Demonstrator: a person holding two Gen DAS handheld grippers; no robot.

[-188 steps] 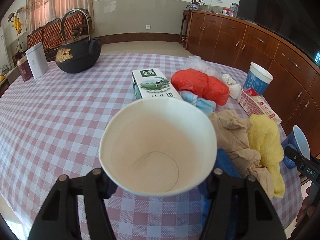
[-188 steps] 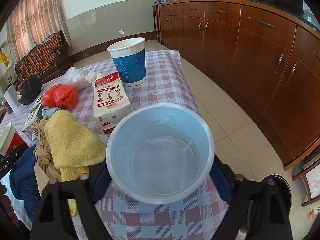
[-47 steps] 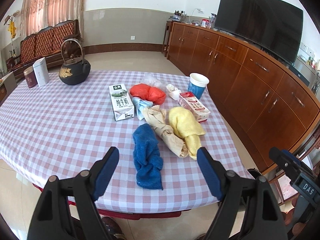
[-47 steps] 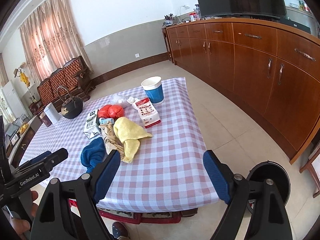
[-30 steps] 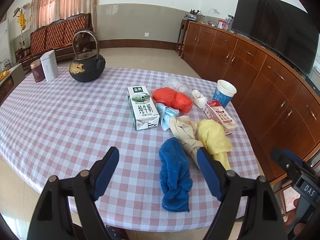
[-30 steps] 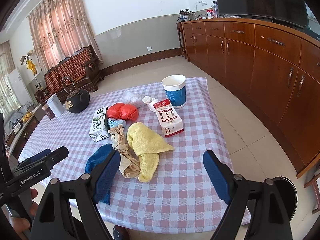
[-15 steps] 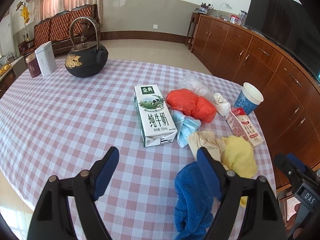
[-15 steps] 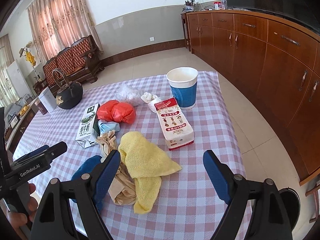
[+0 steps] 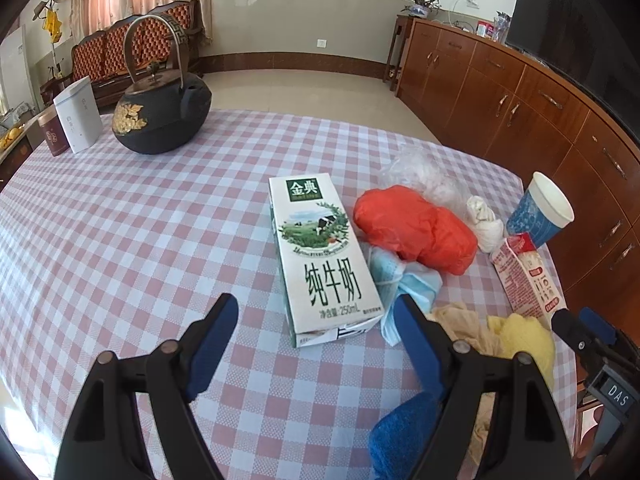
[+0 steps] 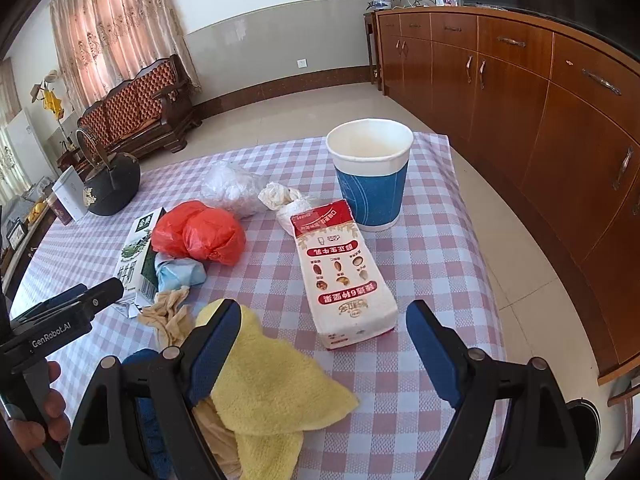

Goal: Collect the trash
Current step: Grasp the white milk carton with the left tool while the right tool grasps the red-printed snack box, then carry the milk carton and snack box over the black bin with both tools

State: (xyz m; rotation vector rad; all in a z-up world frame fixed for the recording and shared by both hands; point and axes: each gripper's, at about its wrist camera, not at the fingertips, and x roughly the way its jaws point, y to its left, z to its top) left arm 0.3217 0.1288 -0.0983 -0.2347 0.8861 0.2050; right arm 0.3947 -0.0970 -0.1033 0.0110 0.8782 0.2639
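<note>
My left gripper [image 9: 316,310] is open and empty, just short of a white and green milk carton [image 9: 322,254] lying flat on the checked tablecloth. My right gripper [image 10: 324,320] is open and empty, just short of a white and red milk carton [image 10: 344,276] lying flat. A blue paper cup [image 10: 370,174] stands behind that carton. A red plastic bag [image 9: 416,230], a blue face mask [image 9: 404,284], a clear bag [image 10: 230,188] and a white wad [image 10: 282,196] lie between the cartons.
A yellow cloth [image 10: 268,392], a beige cloth [image 10: 170,316] and a blue cloth [image 9: 404,436] lie at the table's near edge. A black iron kettle [image 9: 160,114] and two tins [image 9: 76,120] stand at the far left. Wooden cabinets [image 10: 540,92] run along the right.
Both grippers held paper cups earlier and are now empty. Both have moved forward and down toward the table, each closing on a milk carton.
</note>
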